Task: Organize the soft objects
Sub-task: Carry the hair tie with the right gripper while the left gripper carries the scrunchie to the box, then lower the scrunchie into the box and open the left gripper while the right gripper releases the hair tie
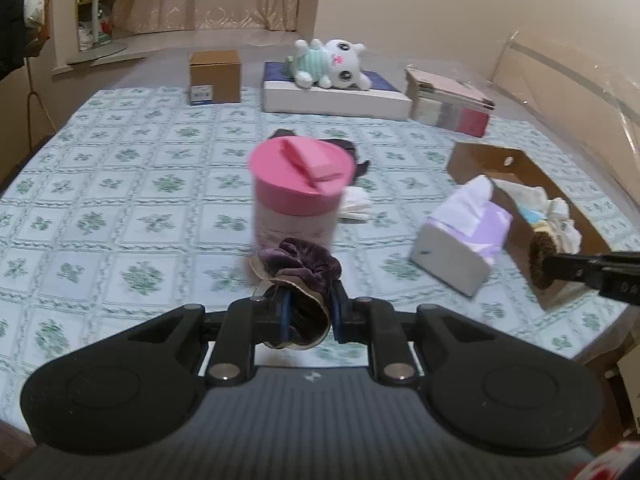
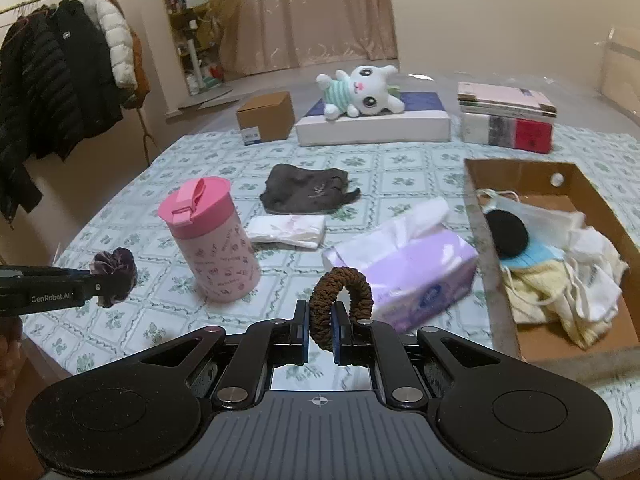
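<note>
Your left gripper (image 1: 307,312) is clamped on one purple velvet scrunchie (image 1: 300,268), which bunches up between the pads; your right gripper (image 2: 320,330) is pinched tight on one brown scrunchie (image 2: 340,296), its loop standing up above the jaws; that makes two scrunchies, one in each gripper, both held above the bed (image 2: 400,168) with its green-patterned sheet.

From the right wrist view, one pink-lidded cup (image 2: 212,240) stands upright at ten o'clock of your right gripper, and one purple tissue pack (image 2: 404,260) lies just beyond the gripper at one o'clock, a white tissue sticking out of its top; at twelve o'clock, further out, lie one folded white cloth (image 2: 288,232) and, behind it, one dark grey cloth (image 2: 308,192); at two to three o'clock sits one open cardboard tray (image 2: 520,172) already holding a heap of soft things: a black round pad, pale yellow and white fabrics, something light blue; the exact count in the heap cannot be told.

Along the far edge of the bed, from eleven to one o'clock: one small brown carton (image 2: 266,118), one flat white box (image 2: 376,126) with one white plush toy (image 2: 360,92) lying on it, and one stack of flat boxes (image 2: 506,120).
</note>
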`<act>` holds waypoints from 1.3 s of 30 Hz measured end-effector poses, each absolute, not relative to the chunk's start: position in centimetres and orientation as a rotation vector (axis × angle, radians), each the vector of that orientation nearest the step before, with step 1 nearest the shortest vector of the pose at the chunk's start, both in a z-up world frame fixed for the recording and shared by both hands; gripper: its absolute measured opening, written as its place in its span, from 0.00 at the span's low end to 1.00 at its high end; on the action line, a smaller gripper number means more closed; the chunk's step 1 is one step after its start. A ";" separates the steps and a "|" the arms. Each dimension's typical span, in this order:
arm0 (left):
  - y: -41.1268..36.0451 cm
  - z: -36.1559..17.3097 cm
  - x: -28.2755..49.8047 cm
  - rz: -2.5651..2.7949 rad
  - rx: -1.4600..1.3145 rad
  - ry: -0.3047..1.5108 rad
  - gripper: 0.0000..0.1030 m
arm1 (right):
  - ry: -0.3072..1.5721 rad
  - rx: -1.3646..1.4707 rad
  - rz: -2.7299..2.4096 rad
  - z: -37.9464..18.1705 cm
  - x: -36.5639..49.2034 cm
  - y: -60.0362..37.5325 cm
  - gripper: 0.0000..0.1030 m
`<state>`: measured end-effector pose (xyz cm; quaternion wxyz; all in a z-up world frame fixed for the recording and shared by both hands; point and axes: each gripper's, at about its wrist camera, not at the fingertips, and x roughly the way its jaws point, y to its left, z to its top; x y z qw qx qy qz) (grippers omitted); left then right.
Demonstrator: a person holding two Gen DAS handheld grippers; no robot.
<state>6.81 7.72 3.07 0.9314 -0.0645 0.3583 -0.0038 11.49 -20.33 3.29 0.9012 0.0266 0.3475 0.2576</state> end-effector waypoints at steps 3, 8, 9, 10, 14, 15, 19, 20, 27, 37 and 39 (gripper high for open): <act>6.0 3.2 6.7 -0.029 -0.143 0.725 0.17 | 0.716 0.058 0.507 3.2 10.9 -21.4 0.10; 2.5 3.5 7.2 -0.090 -0.131 0.723 0.17 | 0.705 0.068 0.458 3.3 10.2 -23.9 0.10; 1.8 3.5 7.4 -0.104 -0.125 0.724 0.17 | 0.704 0.070 0.446 3.3 10.2 -24.4 0.10; 1.1 3.6 7.6 -0.117 -0.121 0.723 0.17 | 0.703 0.074 0.437 3.3 10.1 -24.8 0.10; -1.7 3.8 8.4 -0.173 -0.108 0.720 0.17 | 0.701 0.088 0.397 3.3 10.0 -26.8 0.10; -2.4 3.9 8.6 -0.188 -0.104 0.720 0.17 | 0.701 0.088 0.387 3.3 10.0 -27.2 0.10; -4.8 3.9 9.4 -0.242 -0.092 0.726 0.17 | 0.694 0.083 0.347 3.3 9.8 -28.7 0.10; -5.5 3.8 9.6 -0.256 -0.087 0.728 0.17 | 0.693 0.083 0.340 3.3 9.9 -29.0 0.10; -9.2 3.8 11.3 -0.330 -0.063 0.731 0.17 | 0.694 0.094 0.290 2.9 10.2 -31.4 0.10; -13.9 4.1 14.3 -0.411 -0.053 0.726 0.17 | 0.689 0.105 0.221 2.6 11.5 -35.8 0.10; -14.8 4.1 15.1 -0.427 -0.060 0.728 0.17 | 0.685 0.106 0.211 2.6 12.0 -36.7 0.10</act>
